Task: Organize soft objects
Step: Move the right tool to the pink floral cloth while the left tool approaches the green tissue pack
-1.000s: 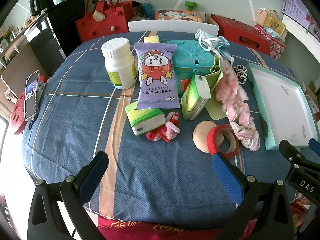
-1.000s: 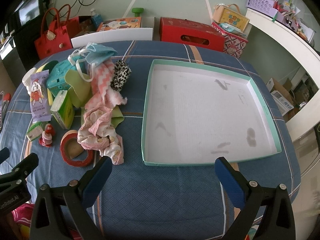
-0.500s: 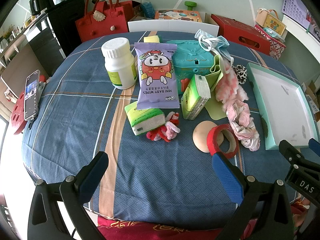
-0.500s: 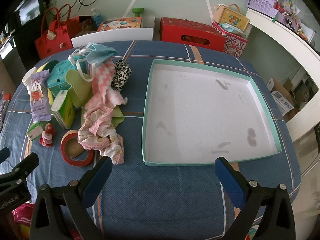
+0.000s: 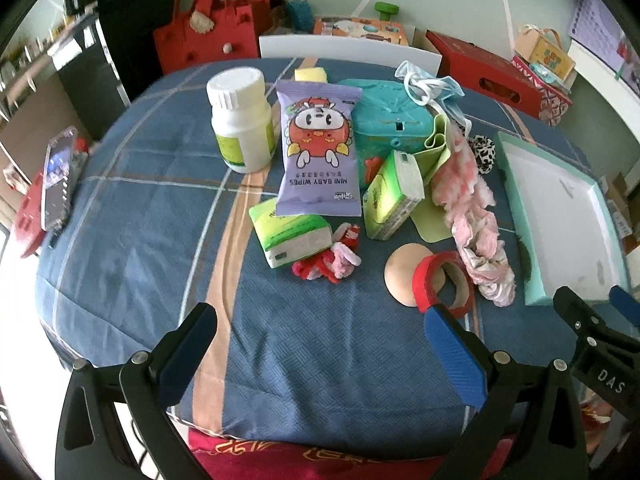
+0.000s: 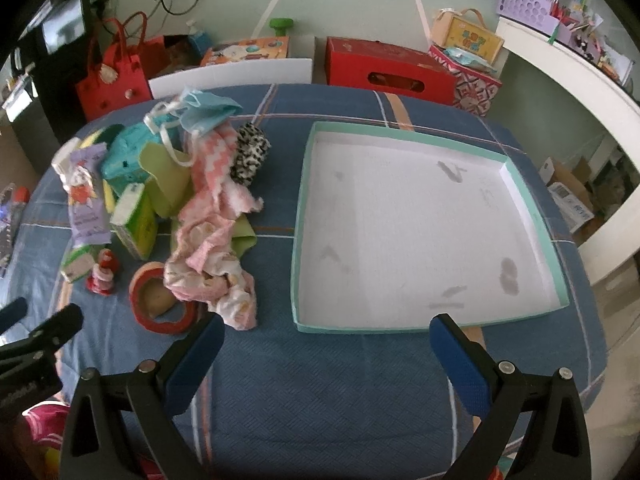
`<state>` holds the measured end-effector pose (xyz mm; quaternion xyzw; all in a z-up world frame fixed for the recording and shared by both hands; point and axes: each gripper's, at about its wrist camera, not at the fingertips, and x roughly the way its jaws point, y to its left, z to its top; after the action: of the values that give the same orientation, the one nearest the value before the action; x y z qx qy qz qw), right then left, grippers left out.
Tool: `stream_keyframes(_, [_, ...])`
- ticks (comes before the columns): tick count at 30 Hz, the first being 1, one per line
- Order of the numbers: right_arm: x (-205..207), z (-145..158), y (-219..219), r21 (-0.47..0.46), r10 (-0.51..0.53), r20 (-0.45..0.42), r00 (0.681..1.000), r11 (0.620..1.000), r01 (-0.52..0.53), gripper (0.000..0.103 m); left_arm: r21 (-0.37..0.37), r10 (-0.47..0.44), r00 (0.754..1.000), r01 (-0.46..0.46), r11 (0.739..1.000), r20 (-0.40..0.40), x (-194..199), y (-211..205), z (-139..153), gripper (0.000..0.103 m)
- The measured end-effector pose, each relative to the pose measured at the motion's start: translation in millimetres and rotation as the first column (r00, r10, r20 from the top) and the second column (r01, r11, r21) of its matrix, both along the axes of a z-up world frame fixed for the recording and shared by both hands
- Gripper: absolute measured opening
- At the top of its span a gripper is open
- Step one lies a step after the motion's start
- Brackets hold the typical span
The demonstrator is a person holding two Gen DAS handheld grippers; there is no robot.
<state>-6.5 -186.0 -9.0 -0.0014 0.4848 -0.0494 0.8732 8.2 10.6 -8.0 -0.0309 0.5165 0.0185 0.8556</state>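
Overhead, both tools hang over the near edge of a desk covered in blue quilted cloth. The left hand-held gripper has its blue fingers wide apart with nothing between them, and bare cloth lies ahead toward 12 o'clock. The right hand-held gripper is likewise spread and empty, its right finger tip overlapping the near rim of the tray in the right wrist view. Seen from the right wrist, the white, teal-rimmed tray holds nothing and fills the desk from 12 to 2 o'clock, its right rim close to the desk edge. A pile of soft things sits at 10 o'clock: a pink cloth, a face mask, a leopard scrunchie and a green cloth. Seen from the left wrist, a wipes pack, two tissue packs, a bottle and a tape roll crowd 12 to 1 o'clock. A strip of cloth separates pile and tray.
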Motion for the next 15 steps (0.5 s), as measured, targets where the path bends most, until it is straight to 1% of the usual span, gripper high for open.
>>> stream_keyframes(2, [1,4,-2,0.033,0.014,0.018,1.000,0.999,-0.014,0.103,-0.039,0.003,1.000,-0.003,0.999,-0.023,6,7,0,0.103])
stream_keyframes(4, [5,10,-2,0.064,0.025,0.038,0.999,0.998,-0.028,0.103,-0.057,0.009,1.000,-0.010,0.998,-0.022,12,12,6,0.103])
stream_keyframes(6, [10,17,-1,0.092,0.033,0.055,0.998,0.995,-0.038,0.103,-0.074,0.018,1.000,-0.018,0.997,-0.007,20,17,18,0.103])
stream_keyframes(7, [14,21,0,0.108,0.037,0.066,0.997,0.993,-0.044,0.103,-0.089,0.018,1.000,-0.016,0.996,0.021,27,20,32,0.103])
stream_keyframes(10, [28,37,6,0.133,0.052,0.108,0.993,0.989,-0.067,0.103,-0.096,0.000,0.999,0.005,0.995,0.049,39,19,50,0.103])
stream_keyframes(12, [37,48,9,0.151,0.063,0.138,0.988,0.985,-0.084,0.103,-0.098,-0.004,0.997,0.012,0.995,0.083,47,18,64,0.103])
stream_keyframes(13, [40,52,9,0.161,0.064,0.152,0.986,0.983,-0.088,0.103,-0.100,-0.003,0.996,0.012,0.995,0.093,47,20,66,0.103])
stream_keyframes(15, [48,60,9,0.184,0.062,0.181,0.982,0.978,-0.096,0.103,-0.135,0.009,0.994,0.006,0.991,0.112,56,24,74,0.103])
